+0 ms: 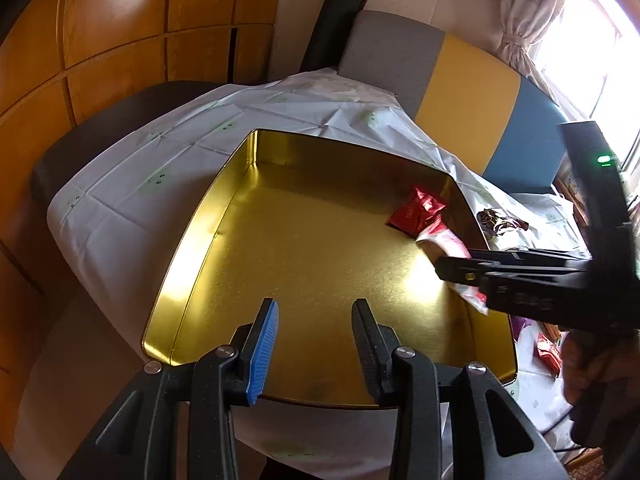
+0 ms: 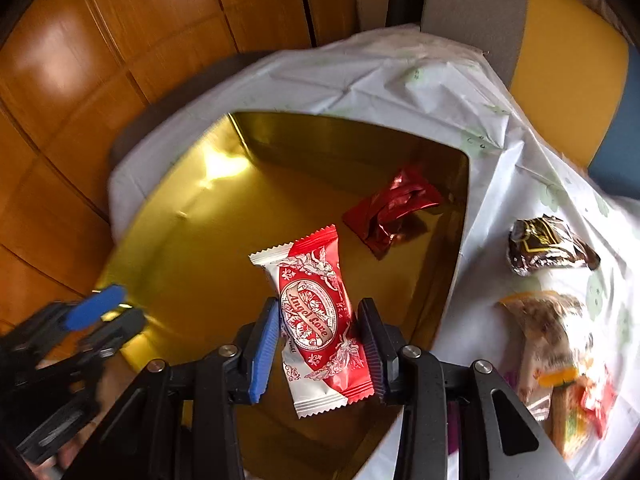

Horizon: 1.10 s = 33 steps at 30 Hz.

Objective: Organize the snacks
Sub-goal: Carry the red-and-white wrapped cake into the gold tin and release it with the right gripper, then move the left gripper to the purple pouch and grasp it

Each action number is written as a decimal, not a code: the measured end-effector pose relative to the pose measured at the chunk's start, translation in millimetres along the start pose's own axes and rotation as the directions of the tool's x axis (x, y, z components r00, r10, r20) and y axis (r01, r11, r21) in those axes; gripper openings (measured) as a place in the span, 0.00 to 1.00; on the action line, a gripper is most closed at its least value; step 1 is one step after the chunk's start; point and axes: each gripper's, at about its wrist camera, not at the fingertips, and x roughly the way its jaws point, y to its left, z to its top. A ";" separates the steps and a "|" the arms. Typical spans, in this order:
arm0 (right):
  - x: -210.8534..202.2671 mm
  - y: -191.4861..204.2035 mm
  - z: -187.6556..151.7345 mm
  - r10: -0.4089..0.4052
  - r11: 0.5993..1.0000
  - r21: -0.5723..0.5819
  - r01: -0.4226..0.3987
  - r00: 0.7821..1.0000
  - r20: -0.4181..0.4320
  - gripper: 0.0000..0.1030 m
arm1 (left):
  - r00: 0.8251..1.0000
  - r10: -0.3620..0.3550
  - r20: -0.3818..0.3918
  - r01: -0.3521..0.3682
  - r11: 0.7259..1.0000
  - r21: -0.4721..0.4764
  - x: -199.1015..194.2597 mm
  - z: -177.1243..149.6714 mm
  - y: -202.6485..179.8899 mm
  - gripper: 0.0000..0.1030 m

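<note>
Gold tin point(image 2: 168, 240), red-and-white snack packet point(image 2: 316, 312), crimson foil wrapper point(image 2: 394, 210).

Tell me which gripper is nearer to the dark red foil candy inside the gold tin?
Right. The right gripper is over the gold tin beside the dark red foil candy, with a red-and-white snack packet between its fingers. The left gripper is at the tin's near edge, farther away.

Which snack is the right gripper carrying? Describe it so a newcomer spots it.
Find the gold tin on the white tablecloth. Above its floor, between the right gripper pads, is a red-and-white wrapper with an oval label. The crumpled wrapper lying in the tin is plain shiny red.
</note>
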 end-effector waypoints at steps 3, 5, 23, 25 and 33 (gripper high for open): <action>6.2 -0.9 0.2 -0.026 1.000 -0.009 0.026 1.000 0.000 0.43 | 1.000 0.003 -0.001 -0.003 1.000 0.000 0.5 -1.7 1.4 0.37; 5.7 -1.6 -1.8 -0.029 1.000 -0.009 0.029 1.000 0.003 0.43 | 1.000 0.003 -0.001 -0.003 1.000 0.005 1.4 -1.8 -0.3 0.37; -59.1 -14.0 -30.9 -0.042 0.999 0.033 0.037 0.984 0.175 0.54 | 1.000 -0.001 0.026 -0.001 0.997 0.083 -9.0 -3.5 -23.0 0.37; -69.0 -21.7 -36.6 -0.054 0.998 0.049 0.046 0.980 0.192 0.55 | 1.000 -0.004 0.026 0.001 0.996 0.093 -10.0 -4.1 -26.0 0.37; -95.2 -59.7 -61.7 -0.121 0.988 0.121 0.096 0.969 0.217 0.62 | 1.000 -0.013 0.028 0.009 0.992 0.127 -13.9 -7.4 -37.1 0.37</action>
